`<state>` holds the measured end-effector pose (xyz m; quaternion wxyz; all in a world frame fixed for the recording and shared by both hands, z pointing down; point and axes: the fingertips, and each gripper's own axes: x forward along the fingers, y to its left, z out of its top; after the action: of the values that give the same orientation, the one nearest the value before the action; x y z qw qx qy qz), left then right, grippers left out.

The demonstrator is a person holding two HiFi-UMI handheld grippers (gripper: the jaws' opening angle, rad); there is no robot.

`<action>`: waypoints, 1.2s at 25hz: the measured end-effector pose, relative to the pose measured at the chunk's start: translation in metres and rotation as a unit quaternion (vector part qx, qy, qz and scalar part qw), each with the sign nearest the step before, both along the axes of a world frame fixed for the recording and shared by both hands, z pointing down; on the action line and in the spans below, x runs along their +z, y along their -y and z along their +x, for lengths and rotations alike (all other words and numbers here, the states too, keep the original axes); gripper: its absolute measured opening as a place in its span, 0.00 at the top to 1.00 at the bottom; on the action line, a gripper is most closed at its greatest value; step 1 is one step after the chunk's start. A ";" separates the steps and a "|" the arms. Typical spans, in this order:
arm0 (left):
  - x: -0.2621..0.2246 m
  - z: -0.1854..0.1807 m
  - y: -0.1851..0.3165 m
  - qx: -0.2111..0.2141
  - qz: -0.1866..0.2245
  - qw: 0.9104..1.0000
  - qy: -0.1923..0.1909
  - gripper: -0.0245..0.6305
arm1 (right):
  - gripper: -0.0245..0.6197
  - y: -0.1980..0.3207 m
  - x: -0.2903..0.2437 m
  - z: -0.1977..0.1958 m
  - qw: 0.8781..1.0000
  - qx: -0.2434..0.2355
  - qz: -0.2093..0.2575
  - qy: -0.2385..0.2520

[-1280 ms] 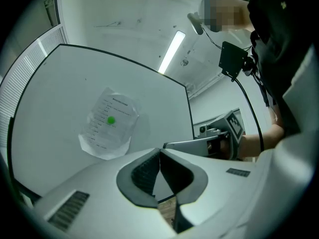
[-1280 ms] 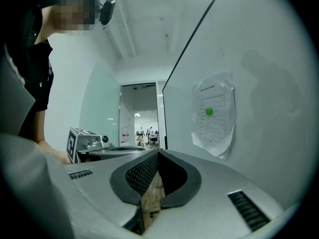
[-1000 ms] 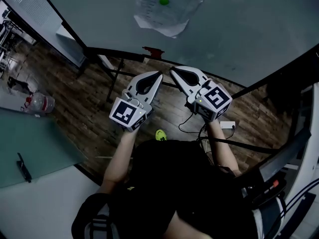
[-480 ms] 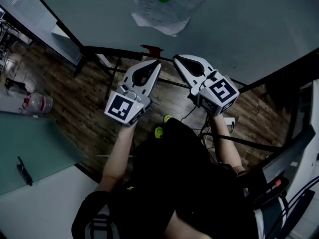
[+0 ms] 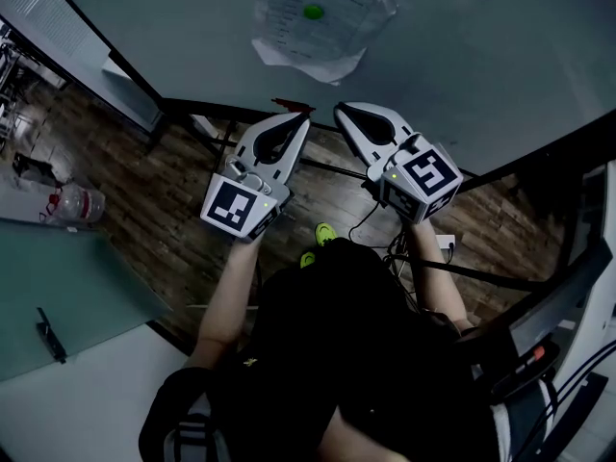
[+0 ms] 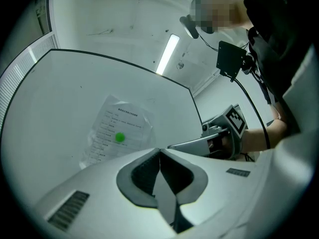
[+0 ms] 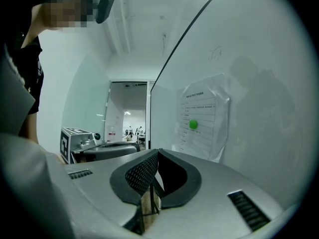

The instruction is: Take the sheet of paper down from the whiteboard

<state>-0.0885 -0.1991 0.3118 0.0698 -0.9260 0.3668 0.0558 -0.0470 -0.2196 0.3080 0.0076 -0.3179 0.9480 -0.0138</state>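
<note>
Open air between left claw (image 5: 305,121), right claw (image 5: 339,112) and whiteboard (image 5: 481,46), paper sheet (image 5: 296,38) unobstructed

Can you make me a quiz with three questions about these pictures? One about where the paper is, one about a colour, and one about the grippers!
1. Where is the paper?
A on the whiteboard
B on the floor
C on the table

2. What colour is the dot on the paper?
A red
B green
C blue

3. The left gripper and right gripper are:
A both open
B holding the paper
C both shut, empty

Answers:
1 A: the paper hangs on the whiteboard, above both grippers.
2 B: the dot shows green in all three views.
3 C: each gripper view shows its jaws together with nothing between them.
</note>
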 end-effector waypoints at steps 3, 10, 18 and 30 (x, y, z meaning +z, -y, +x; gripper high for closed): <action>-0.004 0.003 0.007 0.000 0.005 1.000 0.004 0.93 | 0.96 0.006 0.000 -0.001 1.000 -0.004 -0.001 -0.002; -0.017 0.004 0.028 -0.010 0.020 1.000 0.017 0.93 | 0.91 0.020 -0.006 -0.004 1.000 -0.018 0.000 -0.004; -0.022 0.012 0.054 -0.015 0.031 0.999 0.032 0.90 | 0.85 0.040 -0.010 0.005 1.000 -0.011 0.005 -0.006; -0.032 0.020 0.092 -0.039 0.052 0.997 0.051 0.82 | 0.79 0.063 -0.008 0.016 1.000 -0.008 -0.002 -0.014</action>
<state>-0.0685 -0.2910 0.2797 0.1387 -0.9076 0.3955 0.0252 -0.0309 -0.2825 0.2997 -0.0061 -0.3105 0.9505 -0.0110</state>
